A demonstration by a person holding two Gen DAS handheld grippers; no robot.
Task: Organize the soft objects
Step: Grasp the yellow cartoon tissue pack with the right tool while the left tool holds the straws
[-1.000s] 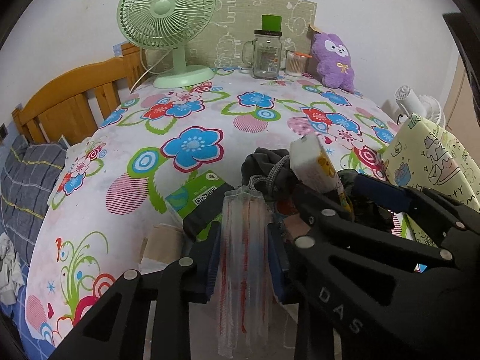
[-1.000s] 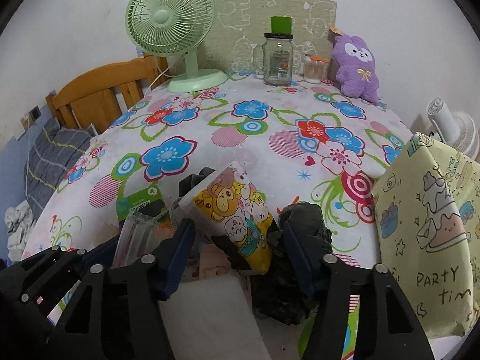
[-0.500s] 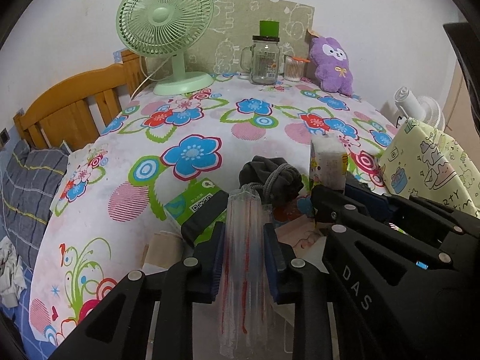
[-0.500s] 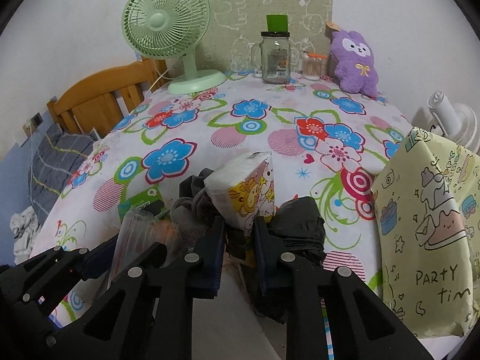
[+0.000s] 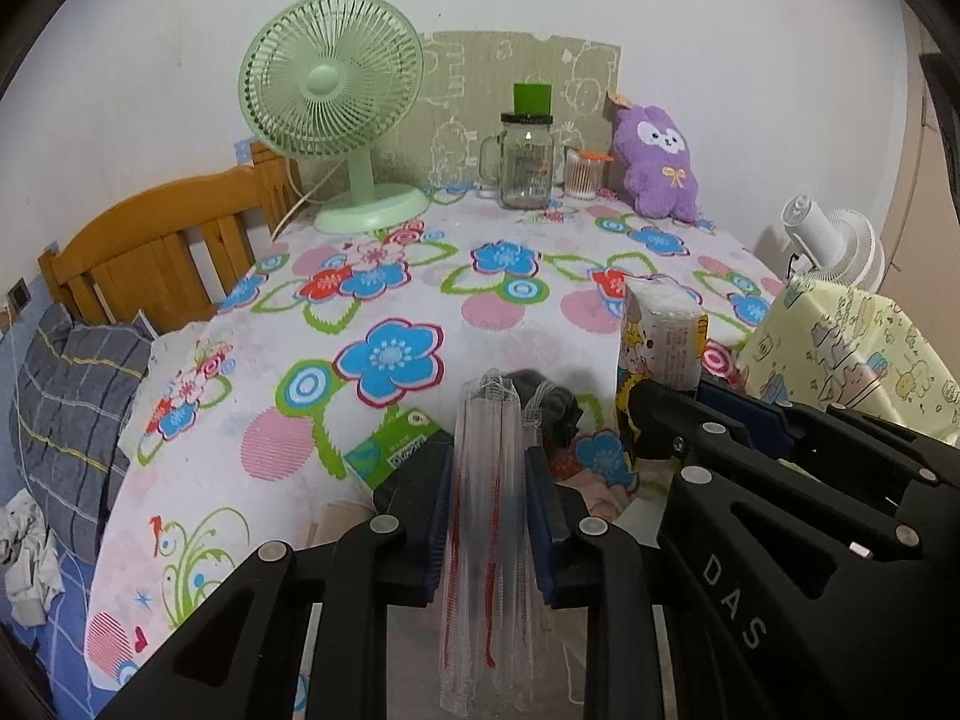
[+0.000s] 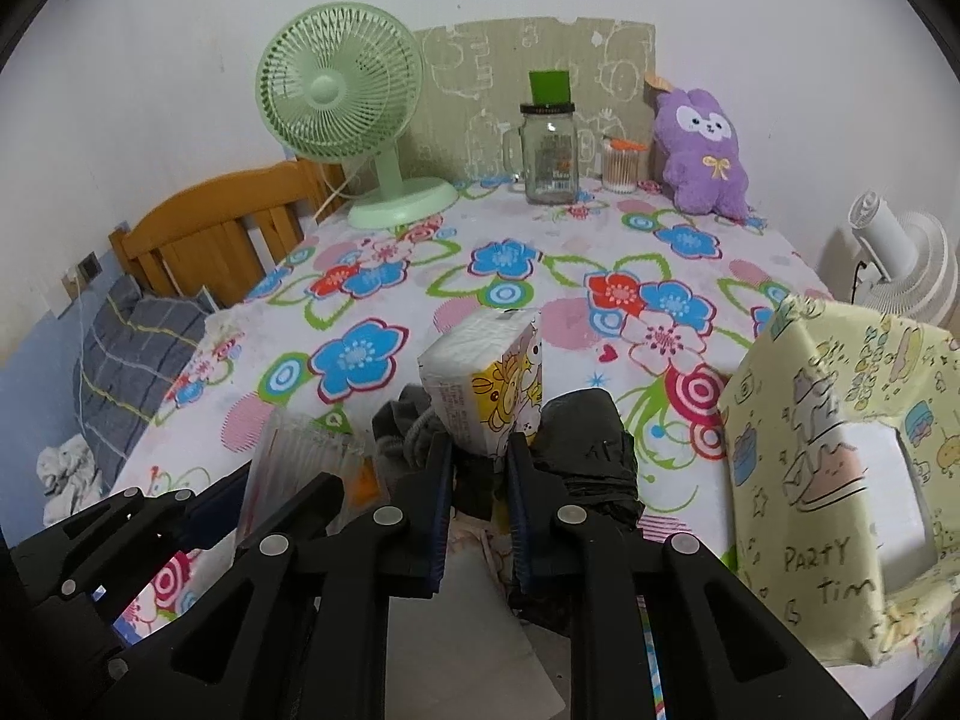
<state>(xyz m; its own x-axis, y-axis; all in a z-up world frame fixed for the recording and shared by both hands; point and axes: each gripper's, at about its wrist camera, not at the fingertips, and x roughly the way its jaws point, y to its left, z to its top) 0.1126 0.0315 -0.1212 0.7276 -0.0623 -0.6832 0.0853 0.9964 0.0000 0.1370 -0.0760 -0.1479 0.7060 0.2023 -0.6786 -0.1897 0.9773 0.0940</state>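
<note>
My left gripper (image 5: 487, 468) is shut on a clear plastic pack with red marks (image 5: 487, 516), held upright above the near table edge. My right gripper (image 6: 478, 468) is shut on a yellow cartoon tissue pack (image 6: 489, 381), lifted above a pile of soft things. The tissue pack also shows in the left wrist view (image 5: 660, 336), to the right of the clear pack. Below lie a grey knitted item (image 6: 408, 426), a black folded item (image 6: 591, 444) and a green packet (image 5: 390, 447). The clear pack shows at lower left in the right wrist view (image 6: 294, 468).
A yellow "party time" box (image 6: 840, 480) with a cut-out opening stands at the right. At the back stand a green fan (image 6: 342, 102), a glass jar (image 6: 549, 150), a cotton-swab tub (image 6: 621, 165) and a purple plush (image 6: 705, 156). A wooden bed frame (image 5: 150, 252) is to the left.
My right gripper closed on the tissue pack and lifted it upright. Both grippers rose a little with their packs.
</note>
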